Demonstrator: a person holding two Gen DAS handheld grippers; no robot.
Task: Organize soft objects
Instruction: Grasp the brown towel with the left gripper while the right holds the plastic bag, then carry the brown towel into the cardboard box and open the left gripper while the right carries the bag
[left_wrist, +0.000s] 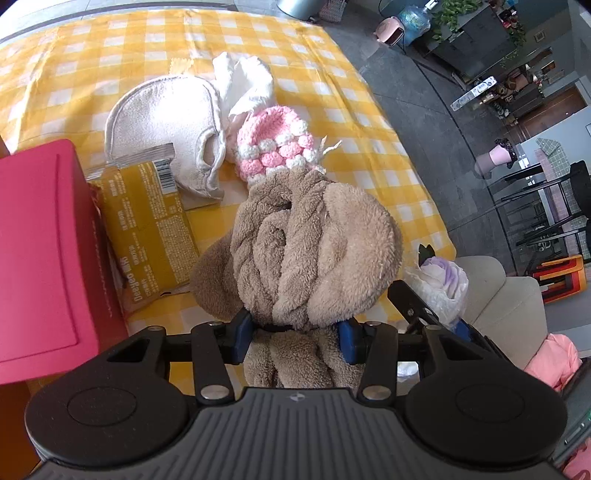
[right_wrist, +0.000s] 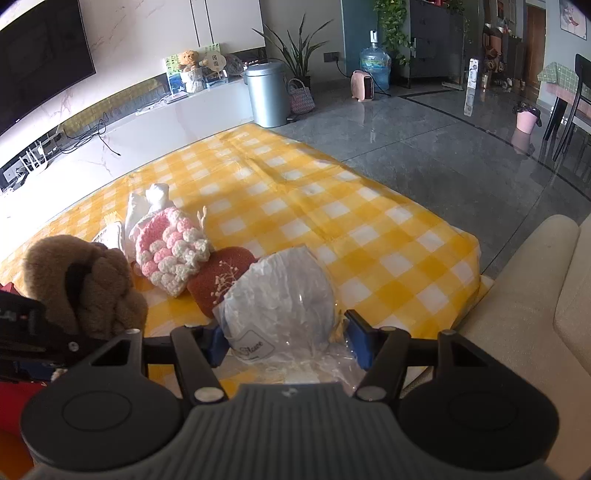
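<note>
The left tool (left_wrist: 295, 334) pinches a brown fleece item (left_wrist: 306, 243) between its blue pads (left_wrist: 242, 334); the fleece bulges above and below the pads and is lifted clear of the yellow checked cloth (left_wrist: 110, 48) covering the surface. The right tool (right_wrist: 286, 341) pinches a clear plastic bag (right_wrist: 280, 306), its pads pressed into the crinkled film at the near edge of the surface. The bag contains a pale rounded item; what that item is cannot be made out through the film. A label on the bag is only partly legible.

A red box (left_wrist: 40, 254) sits at the left edge of the surface. Only its lid and one side show, so its contents cannot be seen. A yellow snack packet (left_wrist: 147, 229) lies just beside it, partly tucked against the box.

Farther back on the cloth, a pink and white crochet hat (left_wrist: 275, 144) lies touching a white fabric piece (left_wrist: 166, 129) and a crumpled white cloth (left_wrist: 243, 79). In the right wrist view, a rust-coloured pad (right_wrist: 221, 275) with a white sprig pattern lies between the hat and the bag; the bag covers its near part.

A grey bin (right_wrist: 266, 94) stands on the floor beyond the far edge of the surface; its contents are not visible. A beige sofa (right_wrist: 535, 295) is cut off at the right.
</note>
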